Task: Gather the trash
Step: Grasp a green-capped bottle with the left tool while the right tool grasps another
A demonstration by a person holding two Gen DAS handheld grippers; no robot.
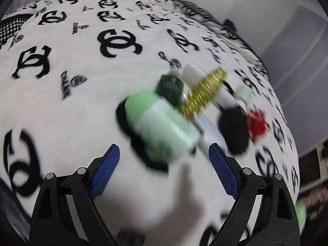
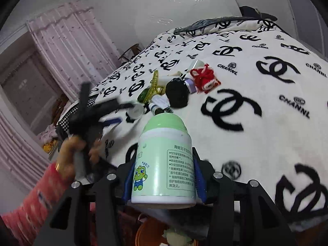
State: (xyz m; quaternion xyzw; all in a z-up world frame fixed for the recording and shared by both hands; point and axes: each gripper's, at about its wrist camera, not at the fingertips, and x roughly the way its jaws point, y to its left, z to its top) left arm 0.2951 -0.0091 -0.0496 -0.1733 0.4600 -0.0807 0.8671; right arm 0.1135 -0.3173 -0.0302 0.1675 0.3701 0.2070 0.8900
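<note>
Both tongs are at work over the bed (image 2: 256, 143), which is covered by a white blanket printed with black logos. The right tongs (image 2: 163, 176) are clamped on a pale green bottle (image 2: 164, 153) with a frog cartoon on its label; the blue pads press against its sides and the bottle stands upright between them, lifted clear of the blanket. The left tongs (image 1: 164, 164) are spread wide with nothing between the pads, and in the right wrist view they appear as a blurred black shape (image 2: 96, 110) held in a hand (image 2: 71, 153) with a pink sleeve.

One item, then, looks picked up but not yet dropped anywhere. An orange container (image 2: 151, 231) shows dimly below the right tongs, though whether it is the bin cannot be told.

Most of the job seems still ahead. A cluster of clutter remains on the blanket: a red knitted piece (image 2: 205, 78), a black ball-like lump (image 2: 177, 94), a yellow-gold comb-like thing (image 1: 205, 90), a dark green item (image 1: 169, 88), and several small white tubes and caps (image 2: 162, 102), all lying close together or touching.
</note>
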